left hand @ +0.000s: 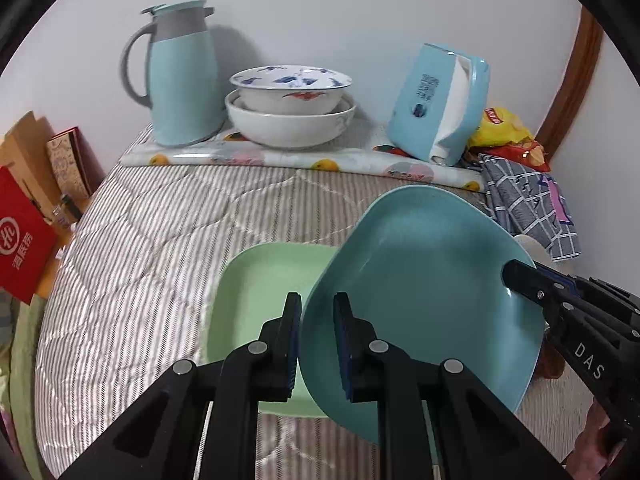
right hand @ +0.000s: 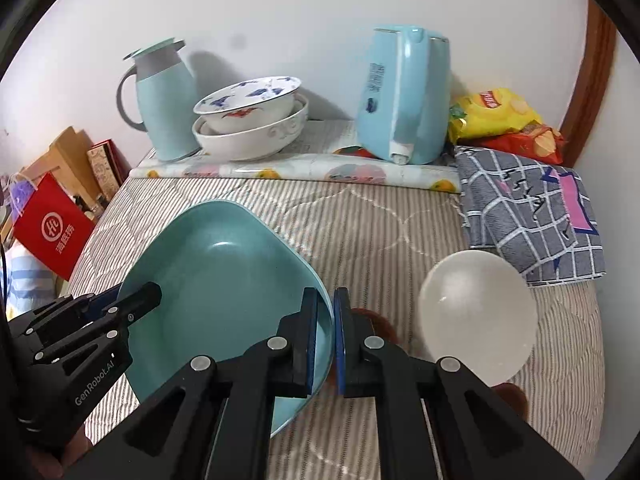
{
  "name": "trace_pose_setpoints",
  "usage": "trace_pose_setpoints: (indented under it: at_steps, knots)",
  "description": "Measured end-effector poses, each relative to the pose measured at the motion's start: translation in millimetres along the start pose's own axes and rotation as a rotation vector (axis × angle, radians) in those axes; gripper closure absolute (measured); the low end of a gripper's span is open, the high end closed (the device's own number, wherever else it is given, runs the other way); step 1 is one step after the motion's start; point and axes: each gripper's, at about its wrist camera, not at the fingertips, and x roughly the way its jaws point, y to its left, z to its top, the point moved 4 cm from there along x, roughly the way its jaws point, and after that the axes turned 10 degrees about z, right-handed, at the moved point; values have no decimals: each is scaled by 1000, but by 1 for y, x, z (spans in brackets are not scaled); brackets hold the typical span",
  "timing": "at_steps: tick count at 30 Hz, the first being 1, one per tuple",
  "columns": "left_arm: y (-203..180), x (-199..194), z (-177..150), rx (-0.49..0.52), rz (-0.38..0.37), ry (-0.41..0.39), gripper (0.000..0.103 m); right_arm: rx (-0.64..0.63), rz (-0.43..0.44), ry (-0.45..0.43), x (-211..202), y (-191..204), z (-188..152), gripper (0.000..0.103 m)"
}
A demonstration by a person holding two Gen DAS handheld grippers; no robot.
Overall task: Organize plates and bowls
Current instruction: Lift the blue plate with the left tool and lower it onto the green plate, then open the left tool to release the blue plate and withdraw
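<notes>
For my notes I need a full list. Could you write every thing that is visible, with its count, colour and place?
blue plate: 1, teal, held in the air by both grippers
green plate: 1, light green, on striped cover under blue plate
white plate: 1, translucent white, on cover at right
stacked bowls: 2, white with blue and red pattern, at back
thermos jug: 1, light blue, back left
tissue pack: 1, blue, back right
chip bags: 2, yellow and red, far right
checked cloth: 1, grey, right
left hand-held gripper: black, on plate's rim
right hand-held gripper: black, on opposite rim
</notes>
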Motion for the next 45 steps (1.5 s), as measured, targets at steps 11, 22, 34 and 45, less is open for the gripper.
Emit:
trace_pose_setpoints:
  at_steps: [11, 22, 34, 45]
  knots:
    - [48, 22, -17, -82, 67, 53, 87, -73, 84, 57, 43, 43, -6, 95]
    - [58, 51, -15, -112, 83, 99, 87, -155, 95, 93, 78, 59, 9, 94]
    - [62, 63, -18, -89, 109, 132, 87, -217, 102, 145, 109, 58, 12, 94]
    - [65, 68, -19, -107, 87, 140, 84, -178, 86, 118, 100, 50, 9, 64]
